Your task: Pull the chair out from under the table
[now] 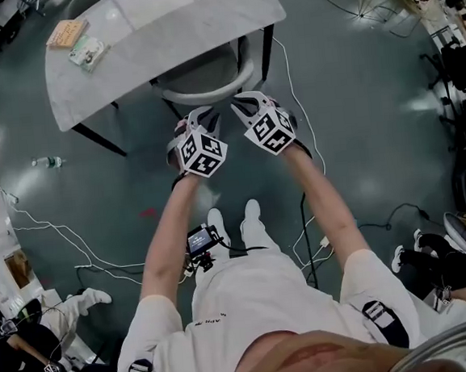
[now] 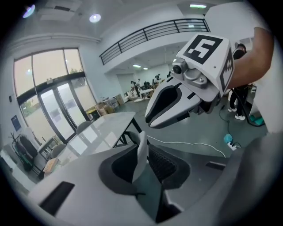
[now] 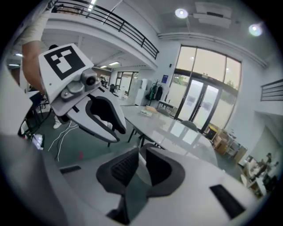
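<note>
Reaching step: a grey curved-back chair sits tucked under a pale stone-look worktop. The left tool, jaws slightly apart, and the right tool, jaws together, hover near its backrest, both empty. Next they likely need to open and clamp the rim.

White tee, white shoes; left gripper, right gripper seemingly white-black.

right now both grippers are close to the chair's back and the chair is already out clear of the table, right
Not quite. The head view shows the chair tucked under the table, not clear of it. The left gripper and right gripper are close to its back, as you say.
</note>
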Available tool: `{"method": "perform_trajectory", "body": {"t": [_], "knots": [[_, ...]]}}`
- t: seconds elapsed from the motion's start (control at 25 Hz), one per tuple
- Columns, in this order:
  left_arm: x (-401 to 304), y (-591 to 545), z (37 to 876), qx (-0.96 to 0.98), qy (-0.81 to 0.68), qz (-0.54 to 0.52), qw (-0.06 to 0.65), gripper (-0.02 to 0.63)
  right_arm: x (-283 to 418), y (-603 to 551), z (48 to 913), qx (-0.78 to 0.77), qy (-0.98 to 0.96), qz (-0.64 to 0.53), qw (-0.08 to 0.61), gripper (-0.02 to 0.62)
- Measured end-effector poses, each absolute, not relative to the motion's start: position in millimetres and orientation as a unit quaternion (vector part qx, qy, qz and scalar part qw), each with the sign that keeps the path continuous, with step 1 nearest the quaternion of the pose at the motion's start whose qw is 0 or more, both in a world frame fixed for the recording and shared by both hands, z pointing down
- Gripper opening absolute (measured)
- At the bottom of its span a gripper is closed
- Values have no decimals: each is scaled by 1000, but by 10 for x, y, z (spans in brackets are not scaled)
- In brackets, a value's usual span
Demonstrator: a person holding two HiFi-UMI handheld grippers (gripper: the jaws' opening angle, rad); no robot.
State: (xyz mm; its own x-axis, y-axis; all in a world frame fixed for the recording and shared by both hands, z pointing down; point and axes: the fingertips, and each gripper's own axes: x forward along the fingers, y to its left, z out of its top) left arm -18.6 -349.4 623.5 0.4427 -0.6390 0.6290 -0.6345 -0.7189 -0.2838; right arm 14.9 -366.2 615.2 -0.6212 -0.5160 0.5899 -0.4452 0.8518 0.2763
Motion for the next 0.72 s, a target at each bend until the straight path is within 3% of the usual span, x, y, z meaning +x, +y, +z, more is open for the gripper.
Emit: {"method": "perform_trajectory", "body": {"t": [0.08,0.28,0.52,0.72], "knots": [[-200,-3551,6345,-847,371,-381,8,83,153,-3725,6301,247,-898,-53,361,96],[-242,-3657,6622,-843,361,-399,4,115,195,-3817,6588,216,-888,-79,398,154],[-284,-3916,6898,-834,339,-433,33,226,267,-4035,6987,157,-842,-182,483,220],[-245,-4017,7157,-817,319,-475,72,268,340,-4177,7404,107,-792,-258,543,285]]}}
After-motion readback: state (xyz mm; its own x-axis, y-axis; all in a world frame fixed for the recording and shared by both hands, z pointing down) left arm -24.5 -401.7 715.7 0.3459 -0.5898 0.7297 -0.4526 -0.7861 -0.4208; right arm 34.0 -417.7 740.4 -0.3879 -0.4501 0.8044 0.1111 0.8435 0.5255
